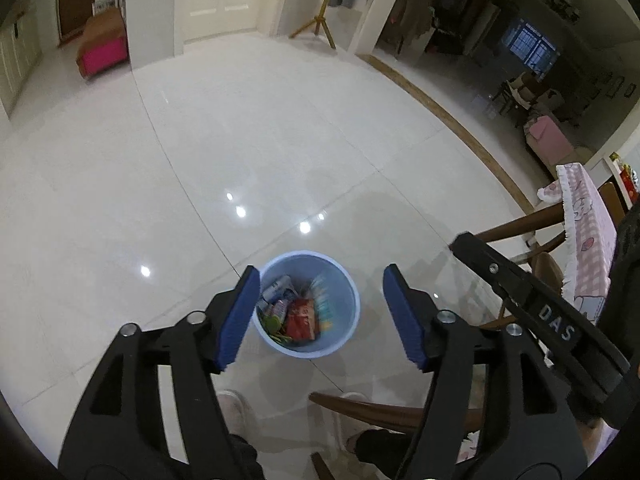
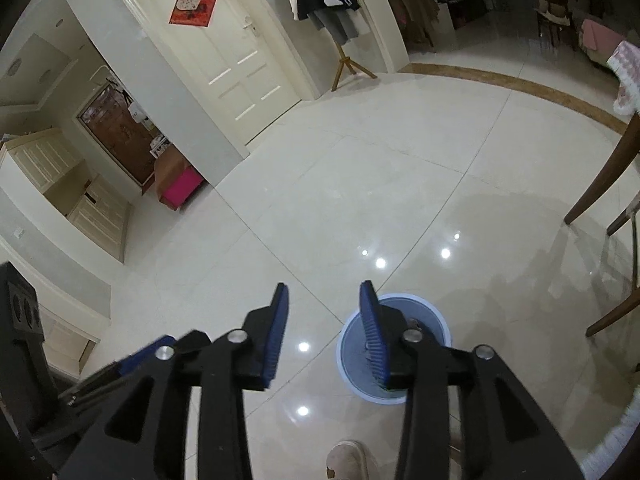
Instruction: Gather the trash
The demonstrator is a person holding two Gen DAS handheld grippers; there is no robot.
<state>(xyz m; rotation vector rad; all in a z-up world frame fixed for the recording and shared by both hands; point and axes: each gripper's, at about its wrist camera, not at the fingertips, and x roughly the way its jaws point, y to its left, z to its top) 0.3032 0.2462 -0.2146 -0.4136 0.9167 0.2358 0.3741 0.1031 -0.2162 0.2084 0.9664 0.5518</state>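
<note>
1. The left gripper (image 1: 318, 312) hangs above the floor (image 1: 280, 140) with its jaws spread wide and nothing between them; its blue pads (image 1: 236, 320) frame the bin below.
2. The light blue trash bin (image 1: 348, 300) stands upright on the glossy white tiles, seen from above between the left gripper's fingers.
3. Inside the bin lies the trash (image 1: 300, 314): a red packet, a green scrap, and some pale blue and white wrappers piled together.
4. The right gripper (image 2: 324, 332) is also held above the floor, its jaws open and empty; its right-hand pad (image 2: 374, 336) covers part of the bin (image 2: 434, 314) in that view, so the contents are hidden there.
5. In the left wrist view, the right gripper's black body crosses the right side, near a wooden chair (image 1: 520, 224) draped with a pink checked cloth (image 1: 588, 232).
6. The person's slippered feet (image 1: 236, 408) show at the lower edge, just short of the bin.
7. Farther off, a cream door (image 2: 224, 60) with a red paper decoration (image 2: 194, 8) stands shut, and a pink stool (image 2: 182, 190) sits by the hallway wall.
</note>
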